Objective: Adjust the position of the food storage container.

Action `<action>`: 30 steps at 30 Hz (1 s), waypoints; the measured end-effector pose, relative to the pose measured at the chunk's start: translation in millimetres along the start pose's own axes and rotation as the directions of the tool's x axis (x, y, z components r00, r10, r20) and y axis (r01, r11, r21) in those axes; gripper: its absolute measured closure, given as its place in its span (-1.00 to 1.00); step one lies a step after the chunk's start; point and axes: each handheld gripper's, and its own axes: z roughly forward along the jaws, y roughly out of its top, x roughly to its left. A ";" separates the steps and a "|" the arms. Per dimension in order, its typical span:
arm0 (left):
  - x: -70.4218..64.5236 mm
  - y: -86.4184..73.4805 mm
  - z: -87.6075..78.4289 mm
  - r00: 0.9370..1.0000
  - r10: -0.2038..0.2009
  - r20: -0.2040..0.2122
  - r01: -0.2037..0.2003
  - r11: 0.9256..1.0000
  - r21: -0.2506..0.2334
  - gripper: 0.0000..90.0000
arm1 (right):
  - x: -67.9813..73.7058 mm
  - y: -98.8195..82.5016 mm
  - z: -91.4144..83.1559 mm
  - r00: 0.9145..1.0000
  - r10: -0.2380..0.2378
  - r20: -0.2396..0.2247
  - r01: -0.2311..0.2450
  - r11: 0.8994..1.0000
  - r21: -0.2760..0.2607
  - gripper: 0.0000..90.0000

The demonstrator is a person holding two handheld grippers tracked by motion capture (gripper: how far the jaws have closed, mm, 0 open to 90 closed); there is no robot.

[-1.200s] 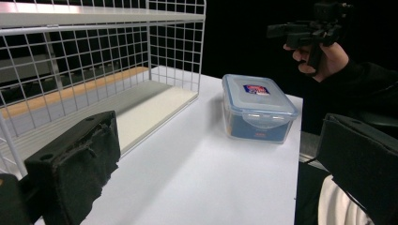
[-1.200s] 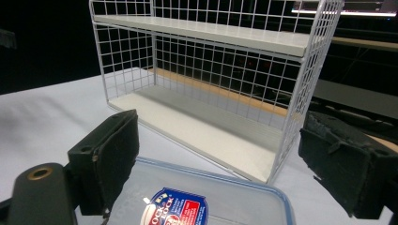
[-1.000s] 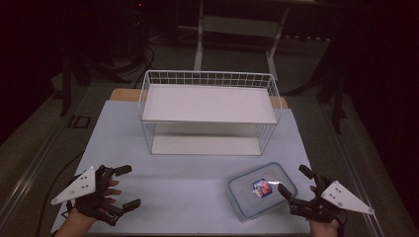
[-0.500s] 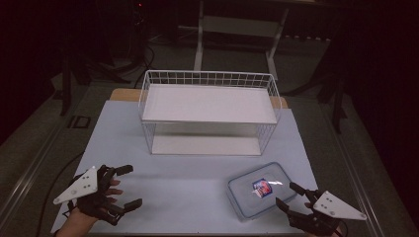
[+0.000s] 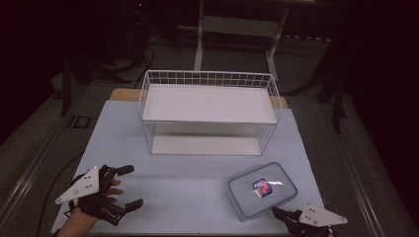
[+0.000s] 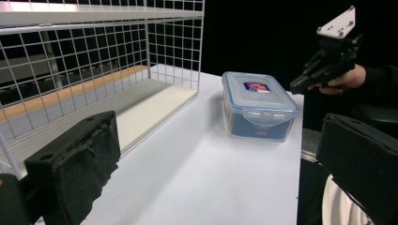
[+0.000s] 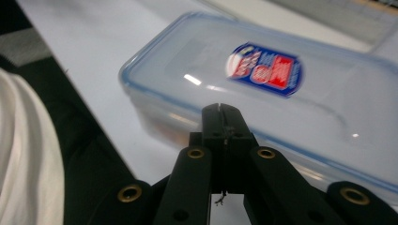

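The right claw [image 7: 220, 110] has its two jaws pressed together, with nothing between them; they have just been closing. Its tip is just in front of the near side wall of the clear plastic box [image 5: 262, 190], close to it, but I cannot tell if it touches. In the high view the right claw [image 5: 278, 212] is low at the near edge of the worktop [image 5: 197, 173], beside the near corner of the box.

The box has a blue-rimmed lid that is on, with a red and blue sticker [image 5: 263, 187] on top. It stands flat on the right near part of the worktop.

The left claw [image 5: 127, 185] is well apart from the box, at the near left corner, and its jaws stand wide apart and hold nothing.

Behind the box, in the middle of the worktop, there is a white wire shelf rack [image 5: 210, 106] with two levels.
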 end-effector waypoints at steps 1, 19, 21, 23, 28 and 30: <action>0.6 0.0 0.0 1.000 0.000 -0.001 0.000 1.000 0.000 -1.00 | 0.0 -0.7 1.6 1.000 0.001 -0.010 -0.001 1.000 0.007 1.00; 0.5 0.3 1.0 1.000 0.004 -0.001 -0.004 1.000 0.001 -1.00 | -2.6 7.1 27.4 0.998 -0.046 -0.052 0.047 0.998 0.029 1.00; 0.4 0.5 0.8 1.000 0.003 -0.001 -0.003 1.000 -0.001 -1.00 | -3.9 9.6 30.9 0.997 -0.050 -0.050 0.052 0.998 0.031 1.00; 0.4 0.5 0.8 1.000 0.003 -0.001 -0.003 1.000 -0.001 -1.00 | -4.0 10.4 32.2 0.998 -0.050 -0.047 0.052 0.998 0.032 1.00; 0.6 0.4 0.9 1.000 0.003 -0.001 -0.003 1.000 -0.003 -1.00 | -9.5 17.1 44.4 0.997 -0.066 -0.044 0.068 0.997 0.025 1.00; 0.8 0.4 0.8 1.000 0.002 -0.001 -0.002 1.000 -0.003 -1.00 | -11.5 19.5 48.4 0.997 -0.067 -0.044 0.068 0.997 0.024 1.00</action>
